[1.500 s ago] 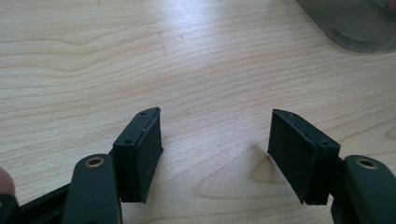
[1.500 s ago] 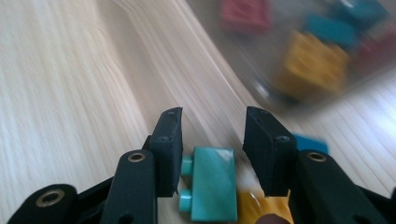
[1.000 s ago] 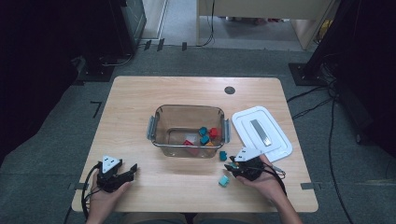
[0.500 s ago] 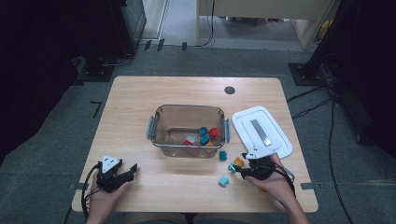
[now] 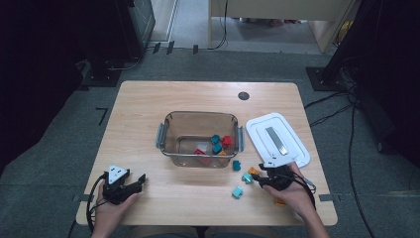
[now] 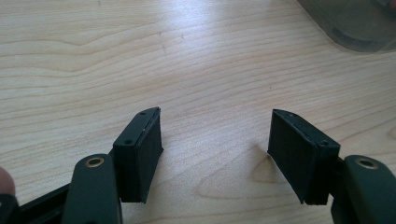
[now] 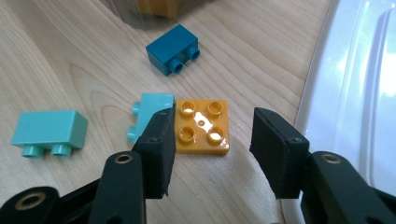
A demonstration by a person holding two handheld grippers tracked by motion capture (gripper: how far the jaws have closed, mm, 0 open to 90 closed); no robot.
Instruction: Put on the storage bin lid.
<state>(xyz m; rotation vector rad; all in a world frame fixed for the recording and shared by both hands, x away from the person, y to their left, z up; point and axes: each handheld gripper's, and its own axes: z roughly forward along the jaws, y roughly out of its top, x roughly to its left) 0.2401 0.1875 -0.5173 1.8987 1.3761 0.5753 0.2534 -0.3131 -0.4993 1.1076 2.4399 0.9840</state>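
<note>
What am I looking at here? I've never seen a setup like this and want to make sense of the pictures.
A person sits at a wooden table and holds a hand-held claw in each hand. The high view looks down from above; the other two come from small cameras riding on each claw, looking along its black jaws.

On the table stand a clear tub with some toy bricks inside and, to its right, a white lid. Loose bricks lie in front of the tub.

The left claw rests open over bare wood, holding nothing. The right claw has an orange brick between its jaws, which have just been closing; the right jaw is not touching it yet. Two light turquoise bricks and a dark teal brick lie nearby.
</note>
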